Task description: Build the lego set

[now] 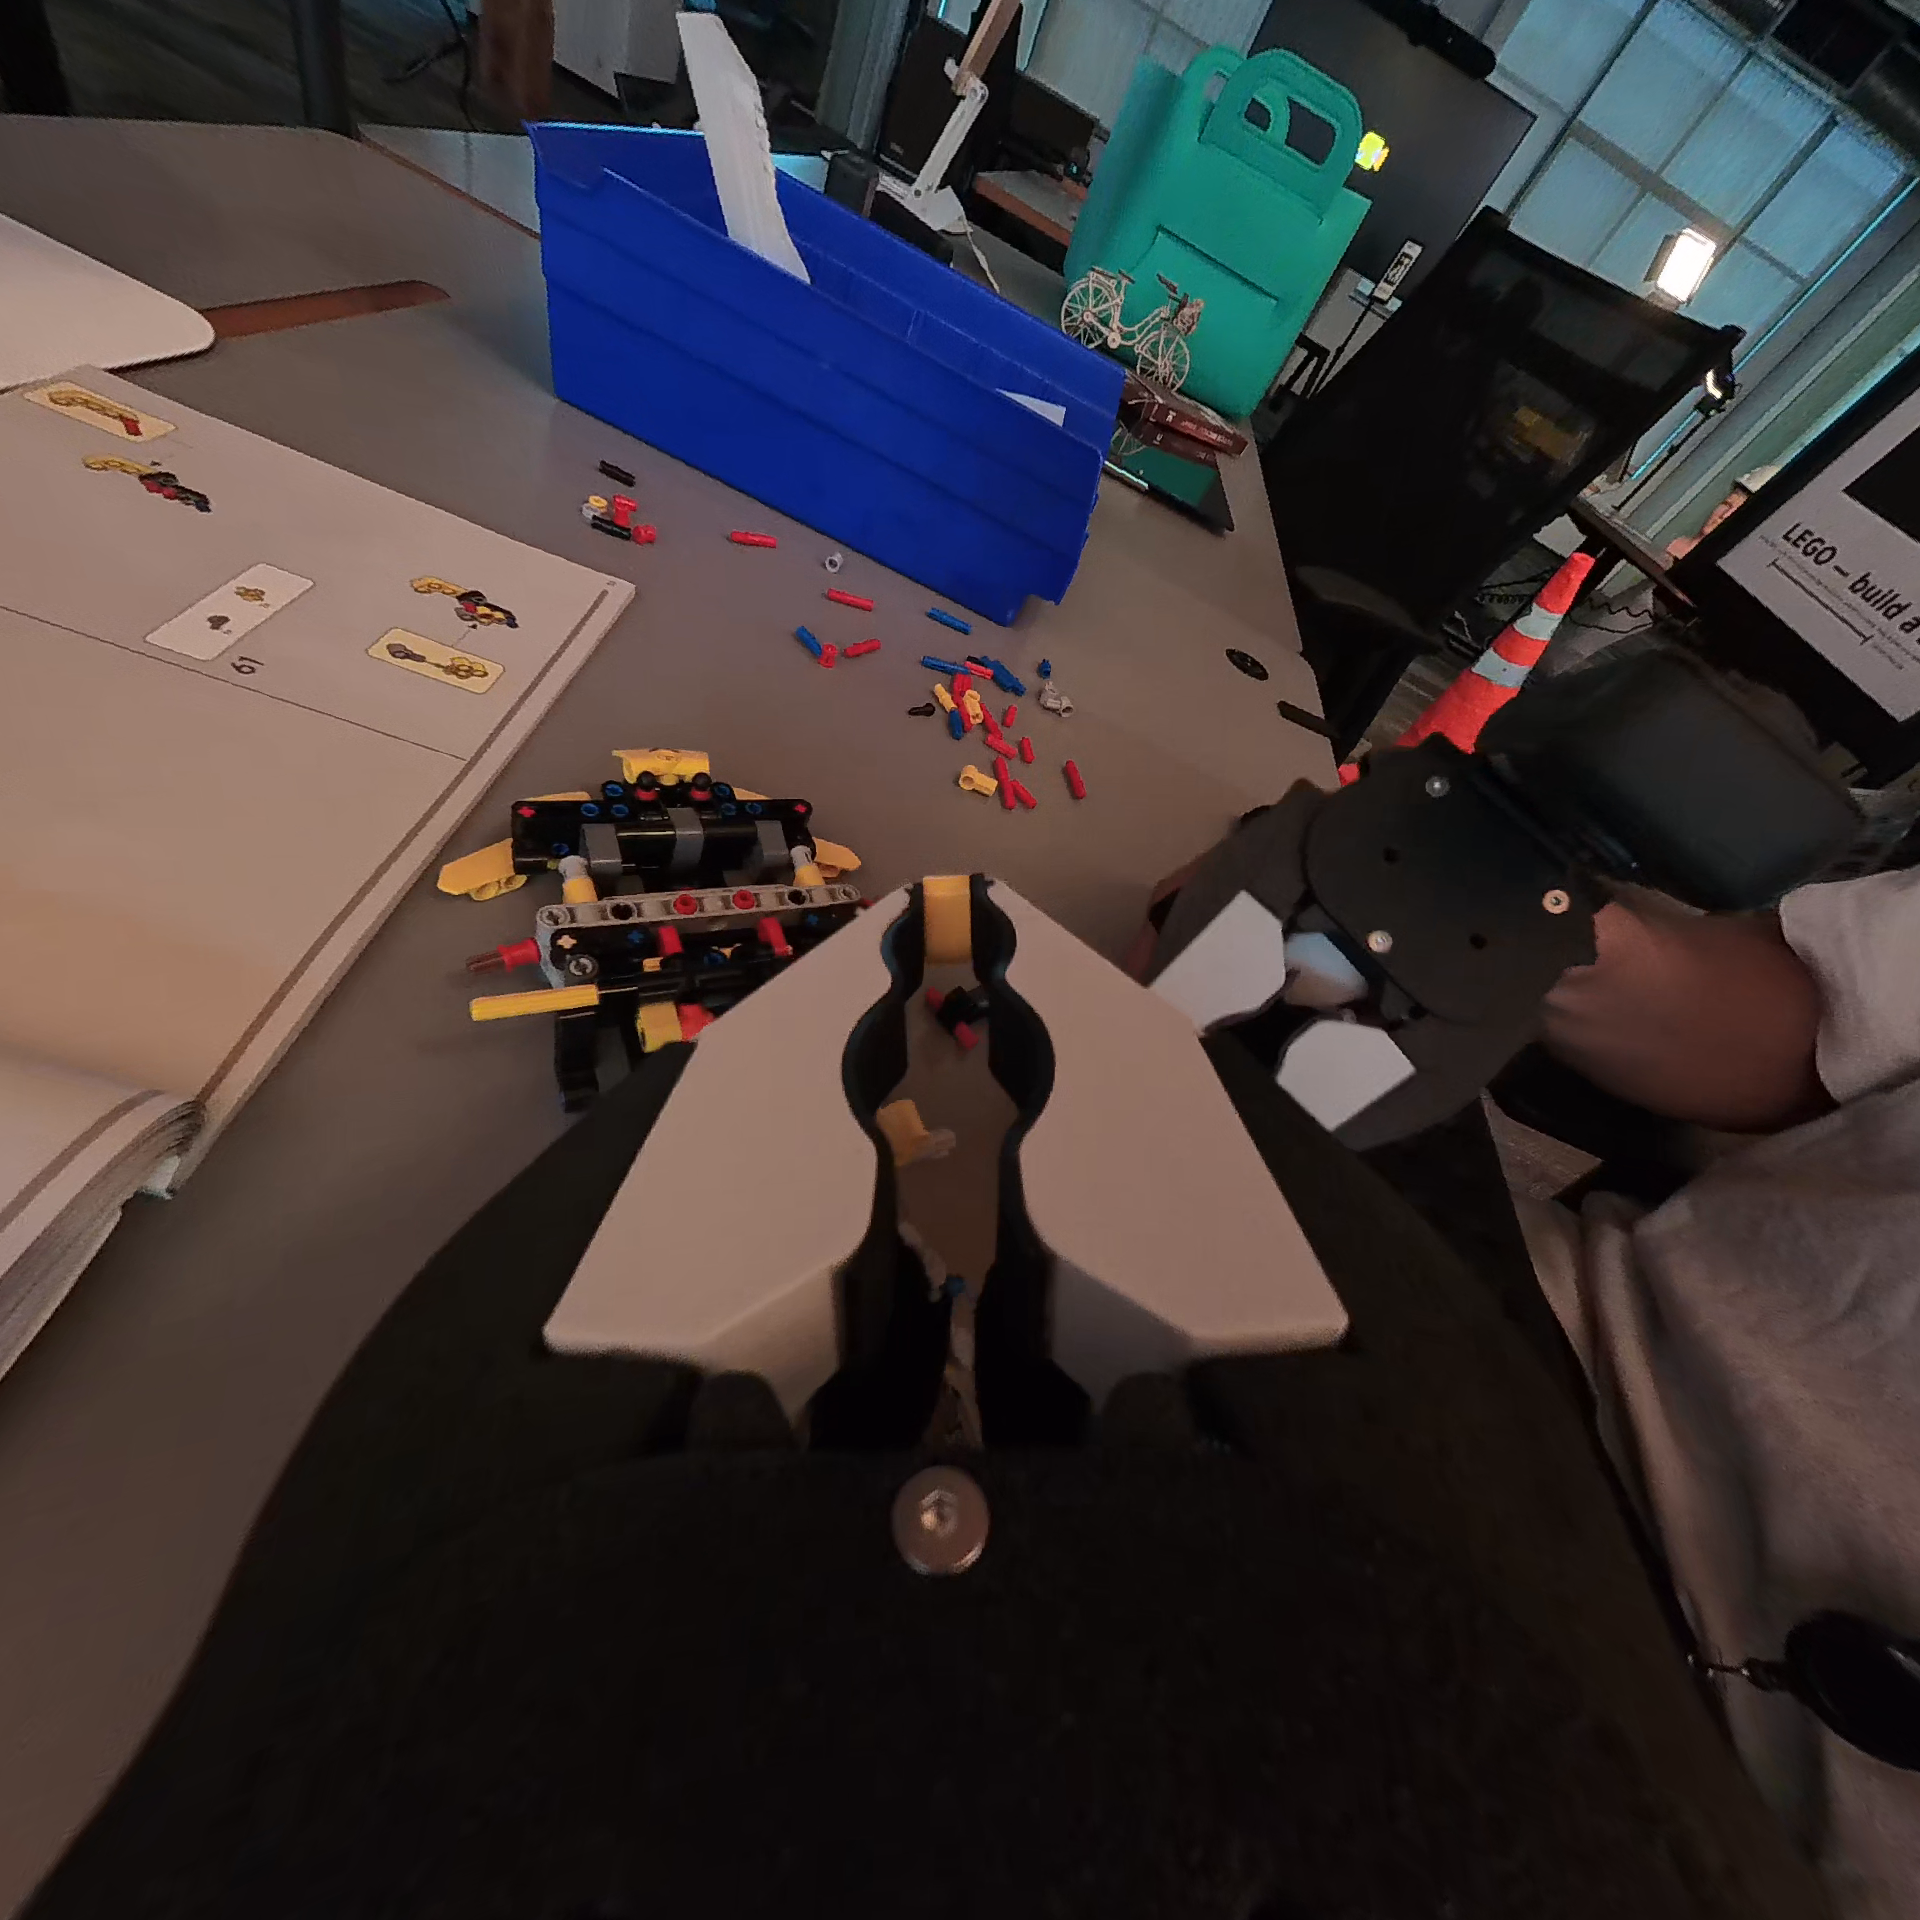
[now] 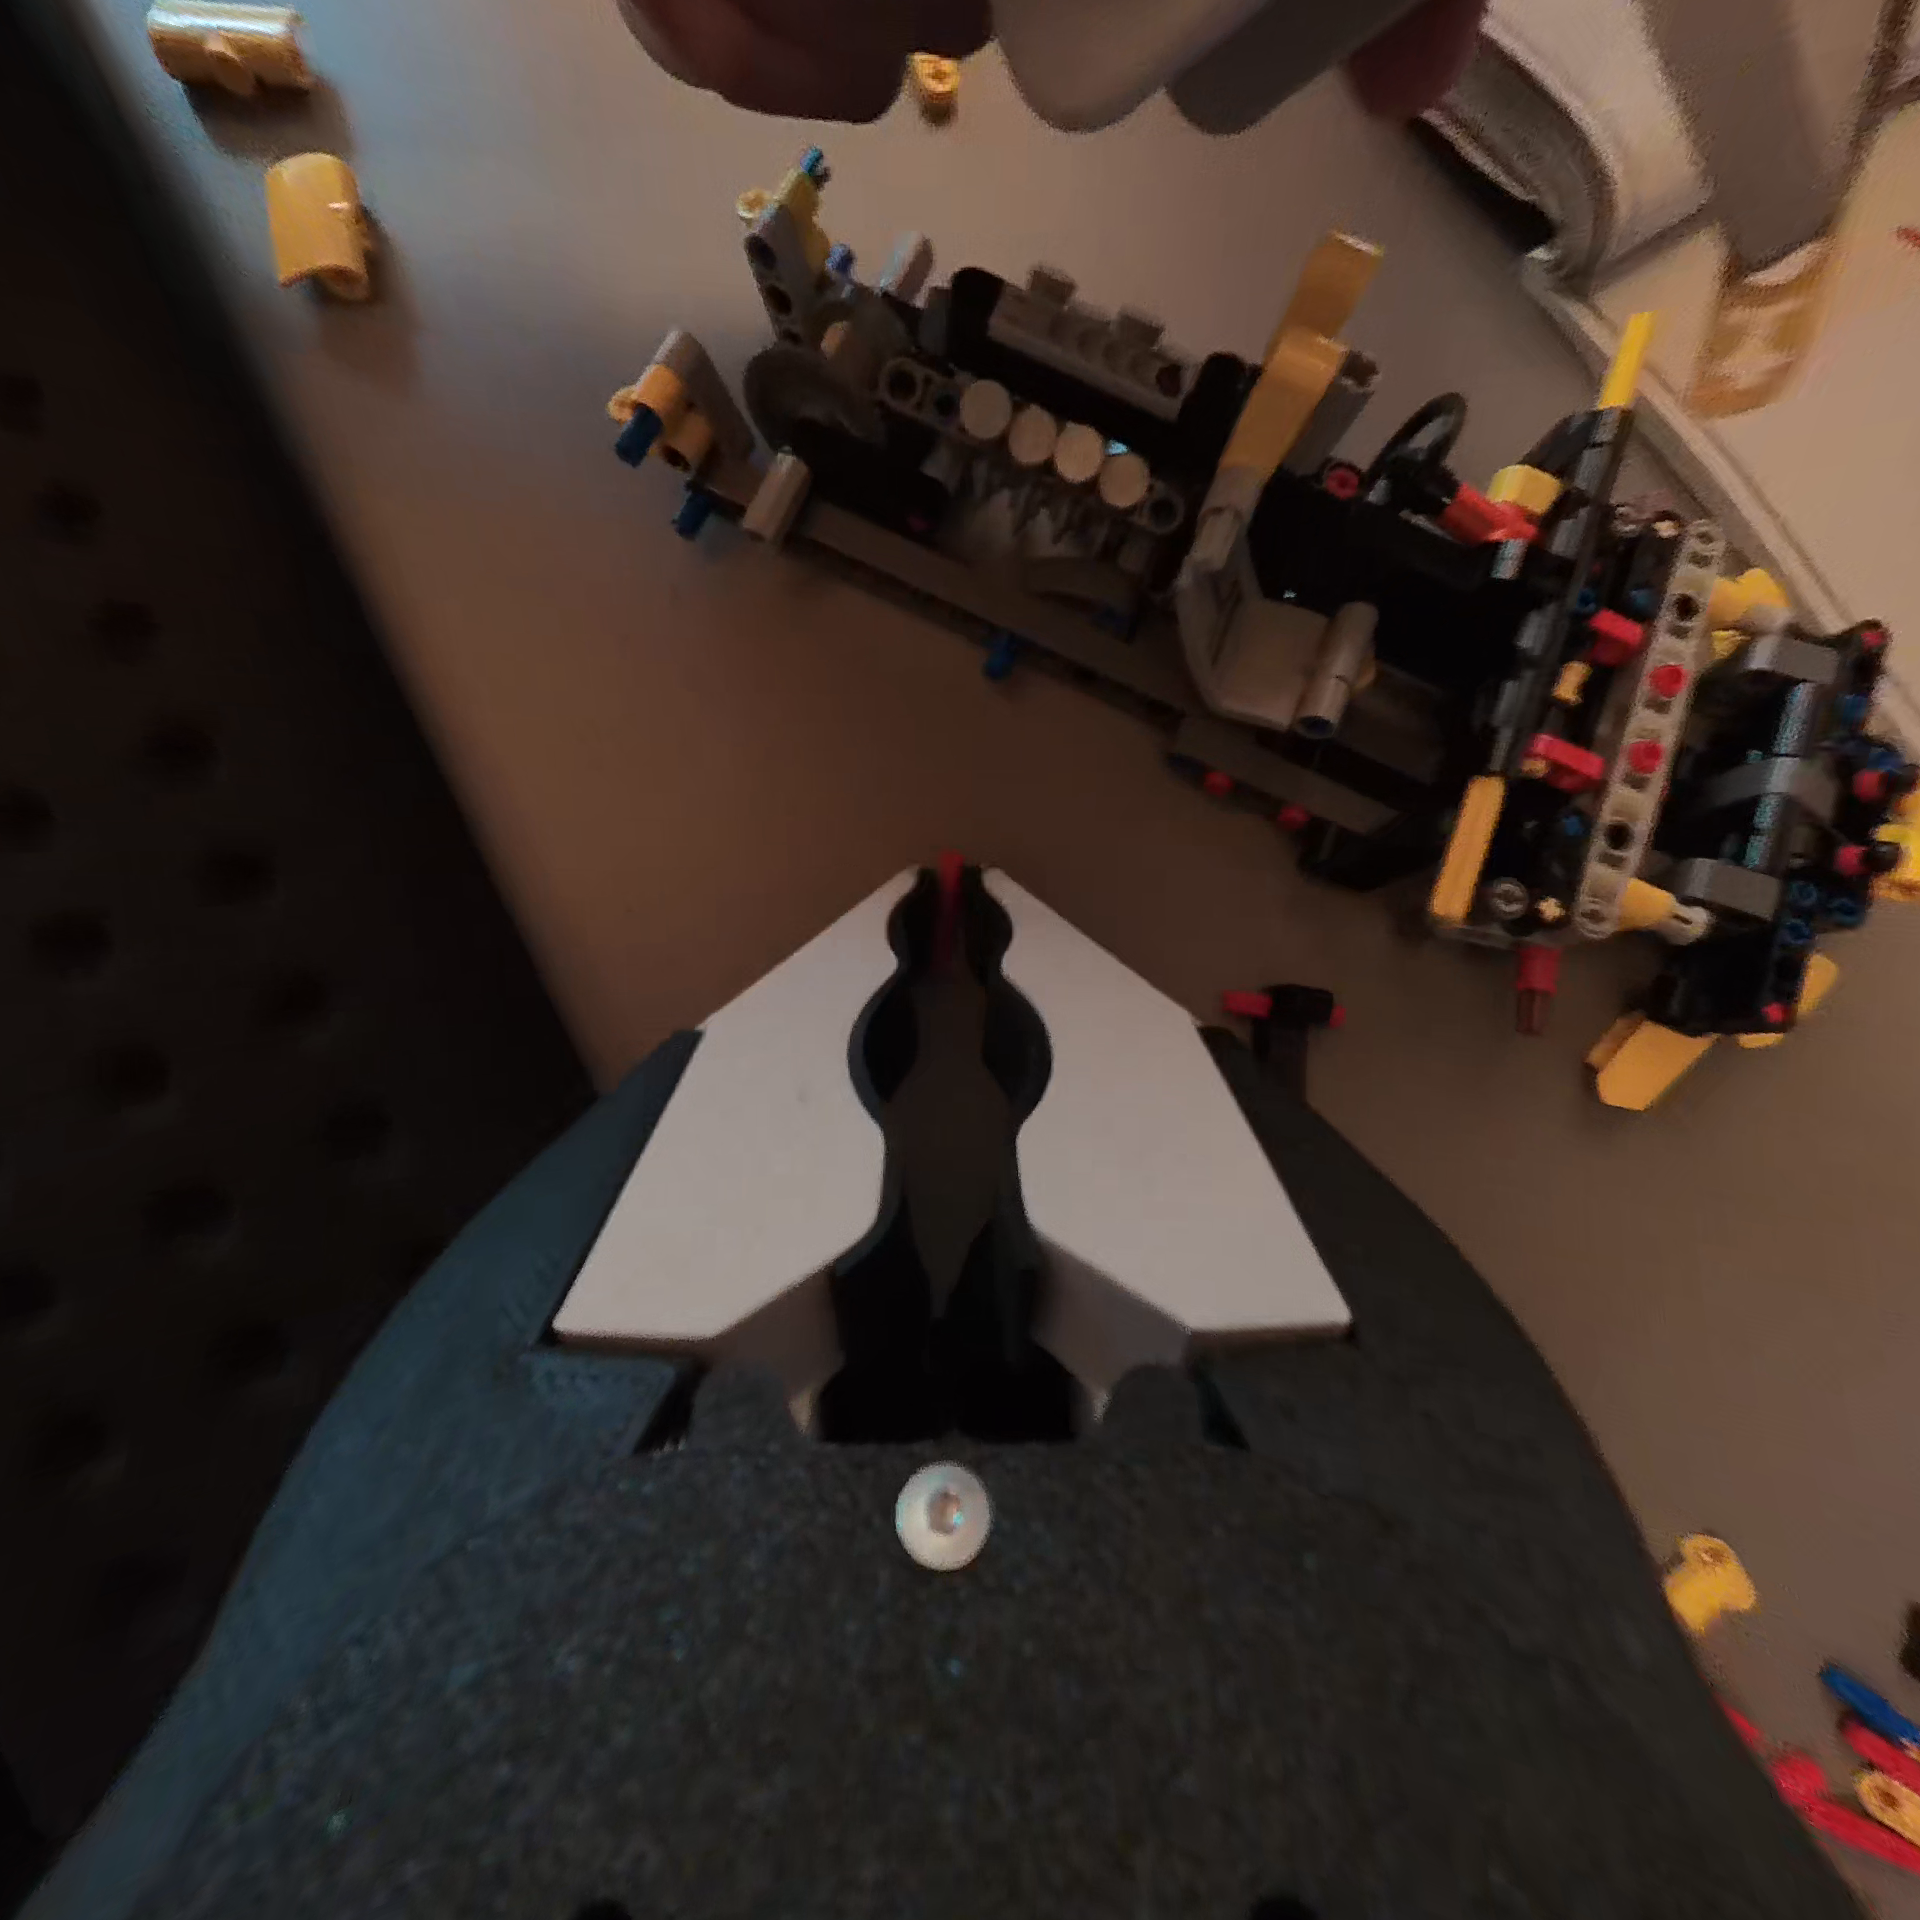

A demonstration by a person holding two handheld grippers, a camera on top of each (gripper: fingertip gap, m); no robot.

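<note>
The half-built lego car [image 2: 1299, 582] lies on the grey worktop [image 1: 416, 1299], a little way in front of both grippers. It is made of many small black, grey and yellow bits pushed together. It looks light and hard, but bits could pop off if it is squeezed in the wrong place. The long dark frame along its side looks like the safest place to hold. The thin yellow pieces and red pins that stick out look easy to knock loose.

The left gripper [image 1: 945, 894] has its jaws closed on a small yellow piece [image 1: 945, 914], held right at the tips. The right gripper [image 2: 949, 878] has its jaws closed on a thin red pin [image 2: 949, 883]. Both pieces are tiny, smooth and hard, so they may slip or twist if the hold is not straight.

More loose red, blue and yellow pins [image 1: 987, 717] lie scattered on the worktop past the car. An open instruction book [image 1: 208, 727] lies just to the left of the car. A blue bin [image 1: 821, 384] stands farther back. Behind it is a green bag [image 1: 1226, 218], and an orange cone [image 1: 1507, 665] stands off to the right.
</note>
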